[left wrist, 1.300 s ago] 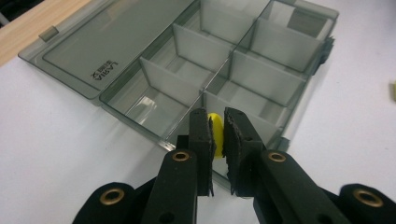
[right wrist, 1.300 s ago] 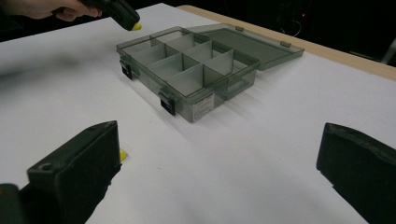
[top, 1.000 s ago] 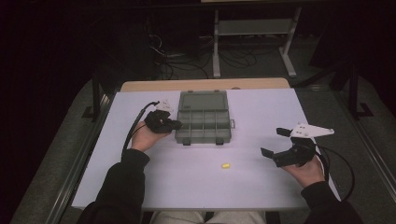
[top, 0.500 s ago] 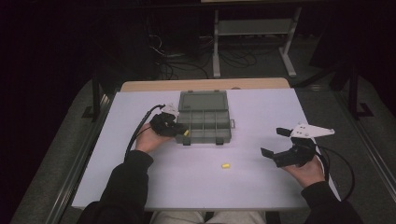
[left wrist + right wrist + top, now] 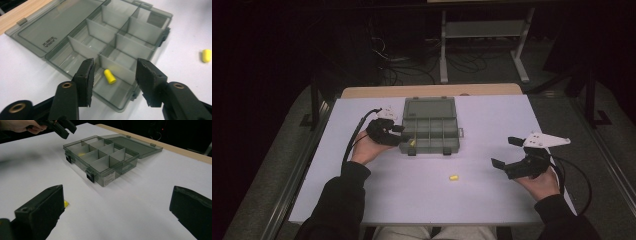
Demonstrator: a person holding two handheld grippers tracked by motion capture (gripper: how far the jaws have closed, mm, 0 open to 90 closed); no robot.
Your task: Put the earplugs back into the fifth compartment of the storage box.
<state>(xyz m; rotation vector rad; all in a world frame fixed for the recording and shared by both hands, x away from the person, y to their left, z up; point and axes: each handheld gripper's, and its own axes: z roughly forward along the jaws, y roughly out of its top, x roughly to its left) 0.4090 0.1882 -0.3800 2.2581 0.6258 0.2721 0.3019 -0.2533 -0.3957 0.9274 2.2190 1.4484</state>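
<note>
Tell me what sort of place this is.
Probably a lab or workshop recording station: a white-topped table in a dark room, cables on the floor and a metal stand behind, with a compartment box.

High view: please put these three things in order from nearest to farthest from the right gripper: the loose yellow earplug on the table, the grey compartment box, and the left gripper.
1. The loose yellow earplug, on the bare table to the left of the right gripper.
2. The grey compartment box, farther up and left, lid open.
3. The left gripper, at the box's left edge.
</note>
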